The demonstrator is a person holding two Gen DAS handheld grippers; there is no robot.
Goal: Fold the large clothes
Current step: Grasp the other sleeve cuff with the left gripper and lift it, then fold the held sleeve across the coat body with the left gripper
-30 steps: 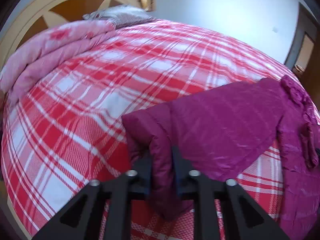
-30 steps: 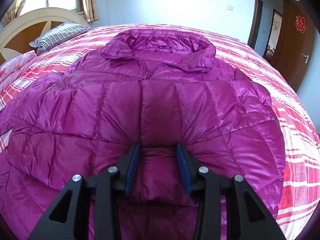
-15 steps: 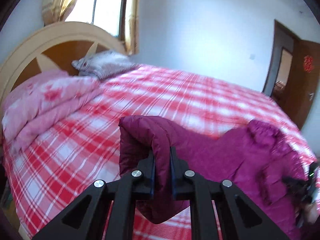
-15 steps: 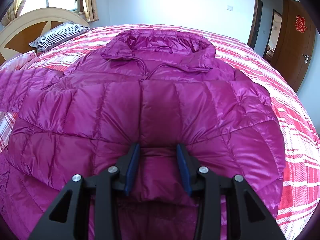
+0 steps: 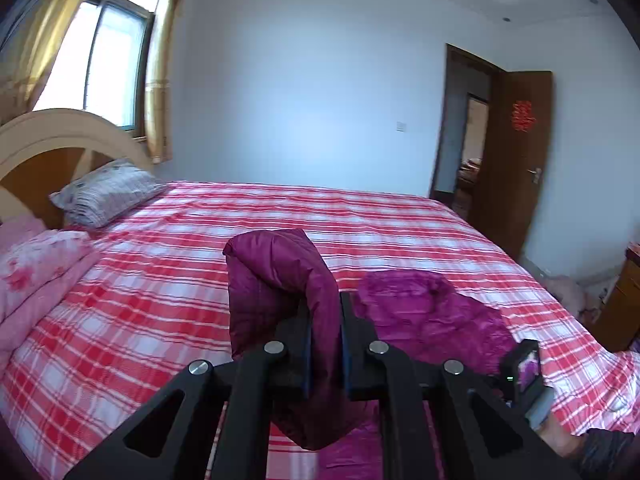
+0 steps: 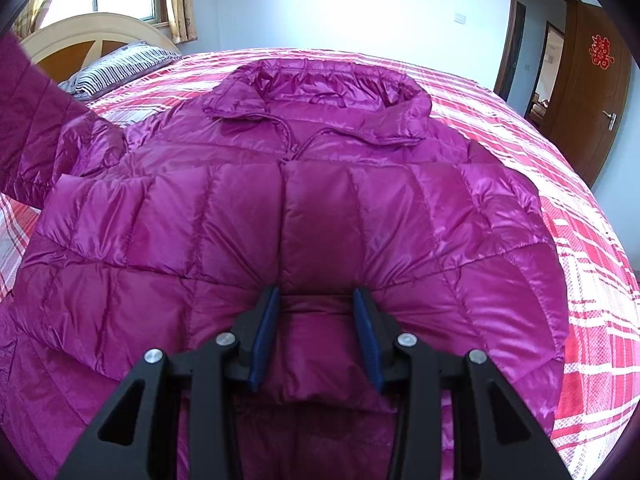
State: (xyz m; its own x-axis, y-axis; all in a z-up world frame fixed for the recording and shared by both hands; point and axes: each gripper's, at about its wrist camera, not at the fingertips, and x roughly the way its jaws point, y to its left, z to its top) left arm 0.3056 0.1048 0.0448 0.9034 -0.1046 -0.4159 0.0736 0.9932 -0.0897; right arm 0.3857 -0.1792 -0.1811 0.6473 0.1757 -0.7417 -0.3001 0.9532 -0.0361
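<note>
A magenta puffer jacket (image 6: 320, 200) lies front up on the bed, collar at the far end. My right gripper (image 6: 316, 300) is shut on a bunched fold of its lower body, and creases radiate from the blue pads (image 6: 268, 320). My left gripper (image 5: 323, 320) is shut on the jacket's sleeve (image 5: 280, 272), which loops up over the fingertips and hangs down below them. In the right wrist view the same raised sleeve (image 6: 28, 128) stands at the left edge, above the bed. The jacket's body (image 5: 432, 312) shows beyond the left gripper.
The bed has a red and white plaid sheet (image 5: 160, 300). A striped pillow (image 5: 108, 192), a pink quilt (image 5: 36, 276) and the headboard (image 5: 48, 140) are at the left. A brown door (image 5: 520, 160) stands open at the right. A person's hand (image 5: 560, 436) is at the lower right.
My left gripper has risen and tilted up with the sleeve, so its view now takes in the wall and door. The raised sleeve has come into the right wrist view. The right gripper has kept still.
</note>
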